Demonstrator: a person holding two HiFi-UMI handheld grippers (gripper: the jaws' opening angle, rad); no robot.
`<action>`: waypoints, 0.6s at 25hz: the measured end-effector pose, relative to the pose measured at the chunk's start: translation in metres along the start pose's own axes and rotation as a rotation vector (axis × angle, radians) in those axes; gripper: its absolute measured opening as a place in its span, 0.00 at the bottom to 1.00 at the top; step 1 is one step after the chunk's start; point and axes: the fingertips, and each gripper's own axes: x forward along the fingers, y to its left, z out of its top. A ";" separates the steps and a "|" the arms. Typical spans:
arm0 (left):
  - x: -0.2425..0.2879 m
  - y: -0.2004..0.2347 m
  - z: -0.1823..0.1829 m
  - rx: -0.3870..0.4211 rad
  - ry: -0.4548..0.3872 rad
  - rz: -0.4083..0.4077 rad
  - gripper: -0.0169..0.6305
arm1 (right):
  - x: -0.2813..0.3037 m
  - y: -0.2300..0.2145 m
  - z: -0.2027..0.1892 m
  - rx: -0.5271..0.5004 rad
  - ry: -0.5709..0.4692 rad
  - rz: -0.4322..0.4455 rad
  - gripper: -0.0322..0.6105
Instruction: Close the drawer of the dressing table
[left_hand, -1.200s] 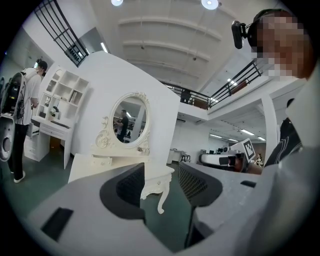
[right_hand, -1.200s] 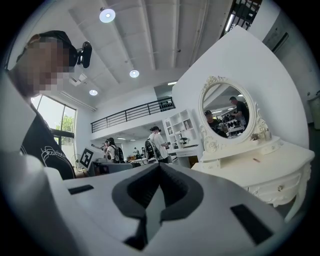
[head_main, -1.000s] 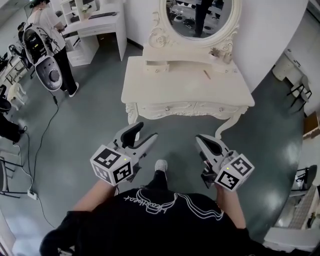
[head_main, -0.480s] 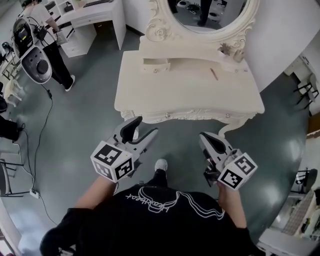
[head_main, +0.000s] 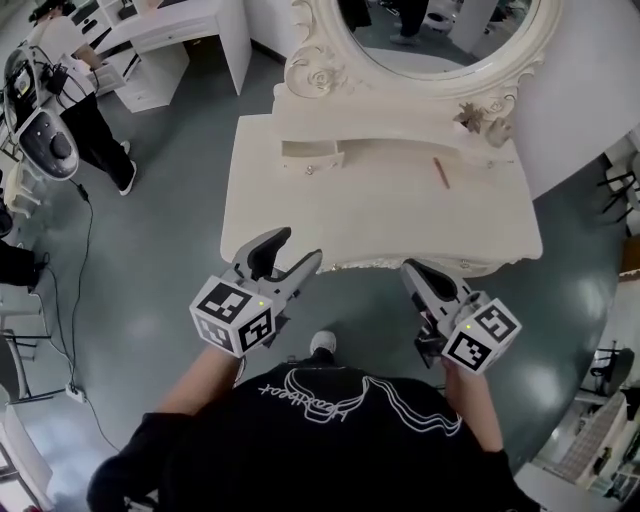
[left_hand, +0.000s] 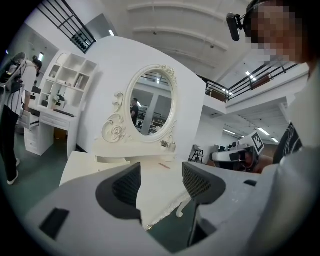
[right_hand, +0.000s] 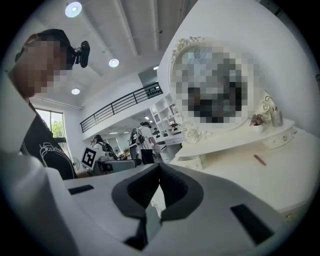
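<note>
Two grippers short of the dressing table (head_main: 380, 215), its drawer open.
I held both grippers low, just before the table's front edge, touching nothing. The left gripper (head_main: 298, 246) had its jaws spread wide with only air between them, which I judged was in readiness for the drawer front. The right gripper (head_main: 412, 268) had its jaws pressed together on nothing, likely idle. The small drawer (head_main: 312, 153) sat pulled out from the raised shelf under the mirror (head_main: 430, 40), on the left side and well beyond both grippers, so I reckoned the reach across the tabletop was not yet begun.
</note>
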 end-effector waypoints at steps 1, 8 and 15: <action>0.008 0.007 0.003 0.003 -0.002 0.004 0.42 | 0.004 -0.008 0.004 -0.008 0.001 -0.003 0.05; 0.045 0.030 0.010 0.045 0.019 0.028 0.42 | 0.014 -0.040 0.028 -0.035 -0.015 -0.024 0.05; 0.068 0.051 -0.003 0.055 0.049 0.071 0.42 | 0.020 -0.048 0.028 -0.035 0.001 -0.015 0.05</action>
